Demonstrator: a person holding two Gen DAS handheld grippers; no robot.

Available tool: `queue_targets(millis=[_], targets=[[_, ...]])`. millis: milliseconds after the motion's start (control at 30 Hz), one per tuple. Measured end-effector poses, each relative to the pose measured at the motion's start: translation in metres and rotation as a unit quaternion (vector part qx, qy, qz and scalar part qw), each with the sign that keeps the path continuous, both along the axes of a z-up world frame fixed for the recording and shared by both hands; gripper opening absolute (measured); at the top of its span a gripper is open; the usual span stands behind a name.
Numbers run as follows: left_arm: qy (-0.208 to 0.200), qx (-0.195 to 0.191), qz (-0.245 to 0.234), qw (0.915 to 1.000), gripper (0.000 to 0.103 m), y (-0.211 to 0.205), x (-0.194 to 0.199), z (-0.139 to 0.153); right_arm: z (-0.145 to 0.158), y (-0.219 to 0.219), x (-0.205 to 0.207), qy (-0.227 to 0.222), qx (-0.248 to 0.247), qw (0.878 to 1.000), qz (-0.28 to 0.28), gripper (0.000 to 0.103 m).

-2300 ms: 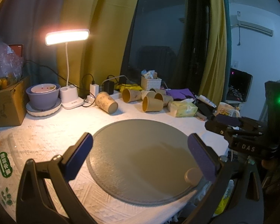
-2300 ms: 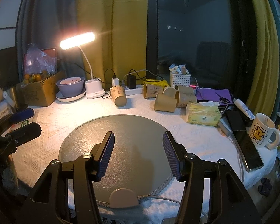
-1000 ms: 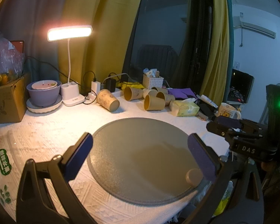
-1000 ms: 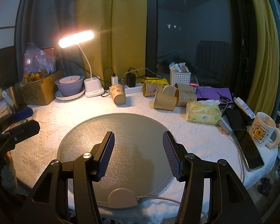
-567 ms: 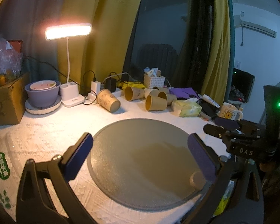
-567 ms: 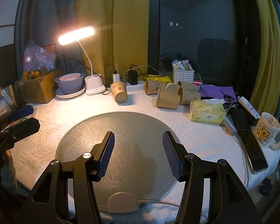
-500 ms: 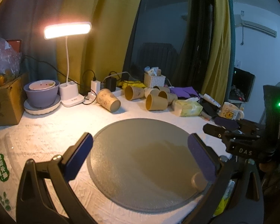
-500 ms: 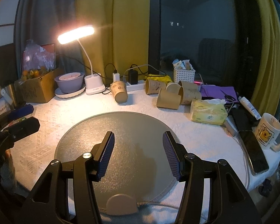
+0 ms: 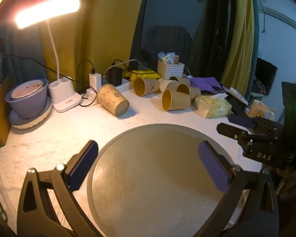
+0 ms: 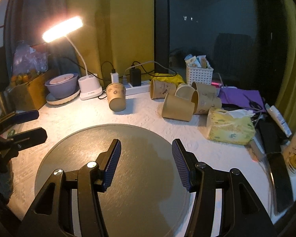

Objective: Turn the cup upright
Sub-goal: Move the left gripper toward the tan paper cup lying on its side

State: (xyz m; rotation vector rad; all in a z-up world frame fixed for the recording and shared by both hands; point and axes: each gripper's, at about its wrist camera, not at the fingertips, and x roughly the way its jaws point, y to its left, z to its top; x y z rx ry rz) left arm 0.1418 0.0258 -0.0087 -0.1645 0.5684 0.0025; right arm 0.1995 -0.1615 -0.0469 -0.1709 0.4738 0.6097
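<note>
My left gripper (image 9: 148,158) is spread wide with nothing between its blue pads, held above the near half of the round grey mat (image 9: 159,177). My right gripper (image 10: 146,158) is likewise spread and empty, its ribbed pads over the same mat (image 10: 128,177), though parted less widely than the left. Each gripper is visible in the other's view: the right one at the right edge of the left wrist view, the left one at the left edge of the right wrist view. The mat lies on a white textured surface (image 10: 79,118). Beyond the mat's far edge, well apart from both grippers, a patterned paper cup (image 9: 112,102) (image 10: 116,98) lies on its side, base toward the cameras, just in front of the white power strip (image 10: 136,88). To its right, a cluster of plain brown cups (image 9: 173,98) (image 10: 179,106) also lies tipped over, several touching one another. A yellow tissue pack (image 10: 229,129) sits just right of that cluster. At the back left, a lit desk lamp (image 10: 88,90) stands beside a purple bowl (image 10: 62,86) on a plate. A white basket (image 10: 199,75) stands behind the cups, and a cartoon mug (image 10: 295,154) sits at the far right beside a dark phone (image 10: 280,177).
</note>
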Motion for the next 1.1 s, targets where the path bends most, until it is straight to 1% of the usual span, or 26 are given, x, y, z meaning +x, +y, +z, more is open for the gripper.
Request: queue_targets(millis=[100,167,233,533,667,767,867,1000,1100], targets=[[0.019,-0.021,0.003,0.9996,0.102,0.011,0.024,-0.005,0.000,0.003,0.020,0.008,0.001,1.000,0.006,0.057],[0.038,-0.041,0.011,0.9984,0.102,0.021,0.043,-0.009,0.000,0.005,0.035,0.013,0.004,1.000,0.007,0.057],[0.047,-0.055,0.018,0.9972,0.102,0.030,0.059,-0.012,0.000,0.007,0.049,0.020,0.008,1.000,0.005,0.057],[0.076,-0.076,0.036,0.9936,0.102,0.055,0.114,-0.020,0.010,0.022,0.108,0.033,0.012,0.999,0.010,0.057],[0.082,-0.064,0.041,0.9938,0.102,0.061,0.140,-0.023,0.013,0.030,0.128,0.035,0.010,0.999,0.013,0.057],[0.088,-0.066,0.043,0.9930,0.102,0.068,0.163,-0.027,0.013,0.035,0.143,0.038,0.009,0.999,0.013,0.057],[0.109,-0.092,0.050,0.9885,0.102,0.081,0.186,-0.039,0.013,0.040,0.155,0.040,0.008,0.999,0.015,0.057],[0.129,-0.127,0.072,0.9809,0.102,0.103,0.209,-0.051,0.013,0.044,0.167,0.043,0.007,0.999,0.017,0.057],[0.132,-0.137,0.080,0.9785,0.102,0.110,0.217,-0.055,0.011,0.046,0.176,0.047,0.002,0.999,0.017,0.057]])
